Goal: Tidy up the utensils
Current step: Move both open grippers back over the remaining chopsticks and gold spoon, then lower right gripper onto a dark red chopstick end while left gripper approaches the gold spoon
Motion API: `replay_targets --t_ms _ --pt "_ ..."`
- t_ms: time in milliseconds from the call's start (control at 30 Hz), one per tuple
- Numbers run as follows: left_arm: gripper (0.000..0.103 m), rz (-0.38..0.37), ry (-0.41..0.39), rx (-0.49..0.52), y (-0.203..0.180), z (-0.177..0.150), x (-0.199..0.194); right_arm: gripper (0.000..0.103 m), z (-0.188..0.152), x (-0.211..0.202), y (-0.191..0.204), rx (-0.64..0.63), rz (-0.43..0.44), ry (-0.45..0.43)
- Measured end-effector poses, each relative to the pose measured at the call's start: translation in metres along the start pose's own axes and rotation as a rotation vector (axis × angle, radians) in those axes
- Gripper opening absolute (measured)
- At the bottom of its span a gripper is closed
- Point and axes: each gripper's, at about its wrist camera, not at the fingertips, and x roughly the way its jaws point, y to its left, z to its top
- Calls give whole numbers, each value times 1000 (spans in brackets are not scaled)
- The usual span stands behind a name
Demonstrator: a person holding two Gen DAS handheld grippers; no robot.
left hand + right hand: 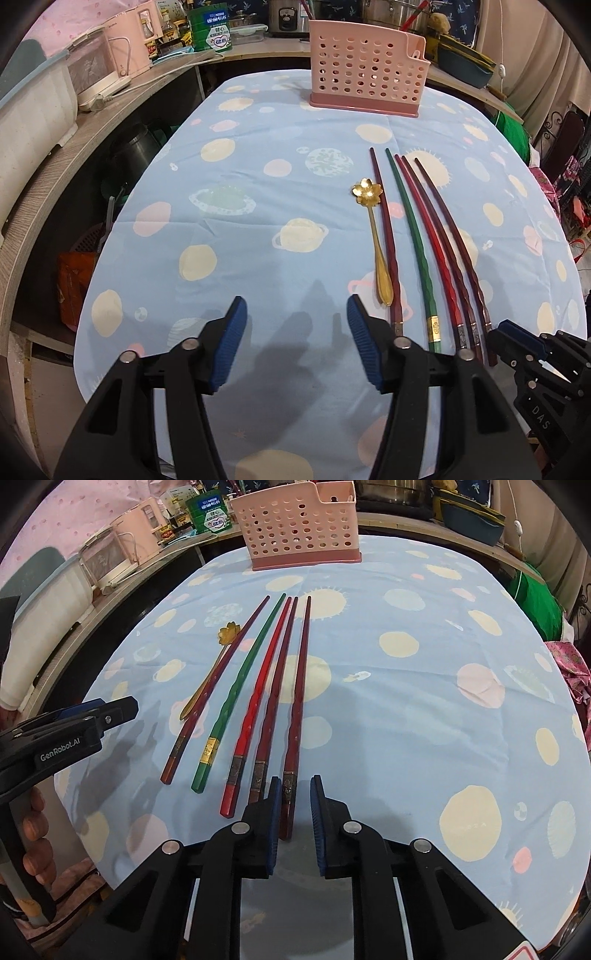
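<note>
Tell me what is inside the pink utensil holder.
No utensil rises above the rim of the pink holder. Its holes show only dark and pale patches; the front wall hides the floor inside, so short items cannot be ruled out.

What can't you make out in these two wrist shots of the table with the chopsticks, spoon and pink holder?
- Pink holder: its inside is hidden by its own front wall in both views, so its contents cannot be told.
- Gold spoon: in the right wrist view its handle is partly behind the leftmost chopstick.
- Rightmost chopstick: whether the right gripper pads press it is unclear.
- Markings on the chopstick bands: too small to read.
</note>
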Motion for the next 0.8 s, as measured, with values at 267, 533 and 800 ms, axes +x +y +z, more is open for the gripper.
replay_targets --t_ms 267,533,800 --pt "63 -41 26 -16 -5 3 10 8 -2 4 1 -12 -7 5" --pt "63 -70 46 -7 -17 7 23 7 -1 4 -1 3 2 1" --pt "61 -88 63 -14 -26 12 35 7 0 4 -4 10 13 4"
